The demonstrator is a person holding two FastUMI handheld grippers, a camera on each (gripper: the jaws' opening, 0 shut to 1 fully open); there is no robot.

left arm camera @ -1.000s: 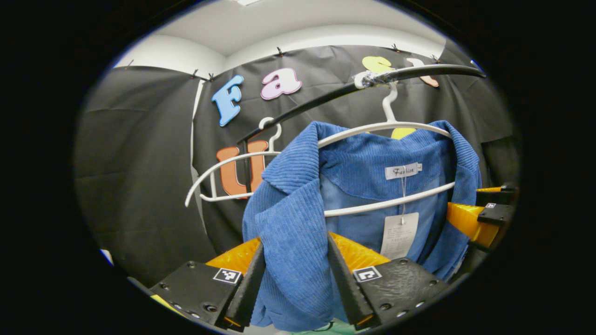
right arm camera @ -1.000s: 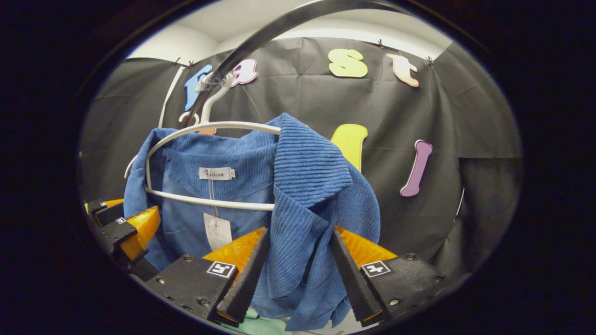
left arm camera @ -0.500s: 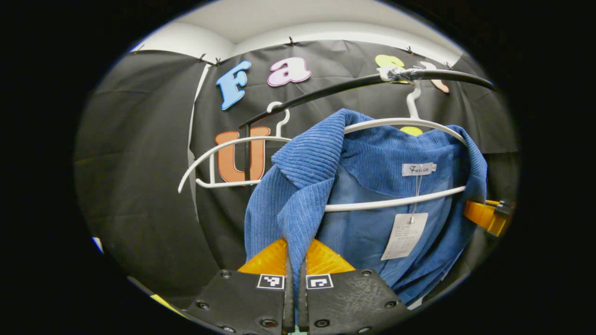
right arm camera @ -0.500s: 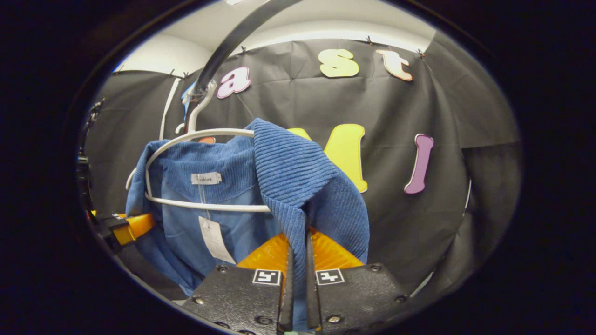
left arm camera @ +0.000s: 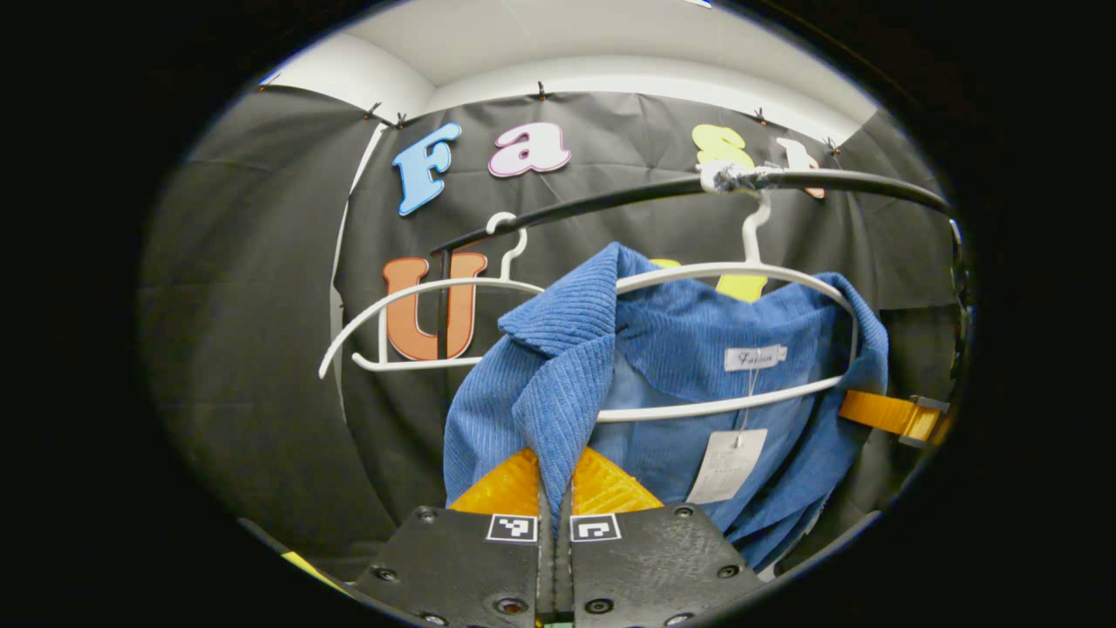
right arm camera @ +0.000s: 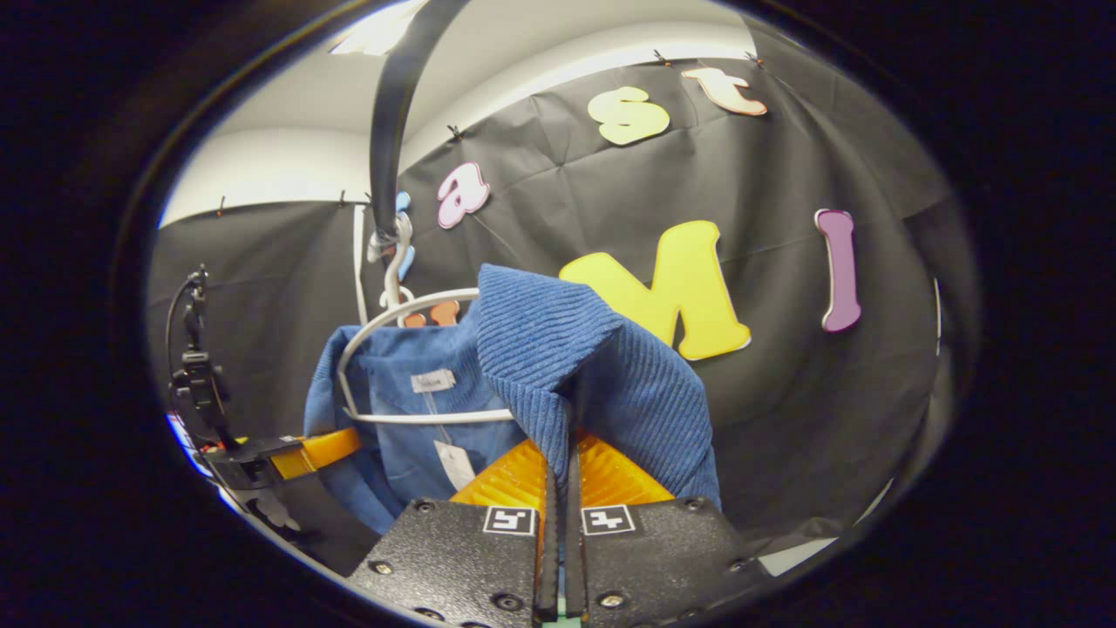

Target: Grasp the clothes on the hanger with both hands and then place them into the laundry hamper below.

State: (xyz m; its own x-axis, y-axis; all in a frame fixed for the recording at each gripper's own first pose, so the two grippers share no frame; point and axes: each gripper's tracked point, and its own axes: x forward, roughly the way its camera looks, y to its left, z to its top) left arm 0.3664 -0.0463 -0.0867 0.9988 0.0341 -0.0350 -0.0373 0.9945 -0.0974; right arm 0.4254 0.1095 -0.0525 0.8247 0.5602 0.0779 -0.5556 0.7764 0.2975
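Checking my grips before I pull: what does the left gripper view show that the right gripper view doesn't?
Left gripper view: an empty second hanger on the black rail, and the left gripper clamping the blue jacket. Right gripper view: the right gripper clamping the opposite front edge, and a black clamp stand. Both: the jacket draped on its white hanger and its paper tag.

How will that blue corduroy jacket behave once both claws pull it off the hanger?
Probably floppy: the blue corduroy jacket already folds and drapes around the left claw and right claw. The ribbed cloth likely grips well. It may snag on the white hanger still threaded through it.
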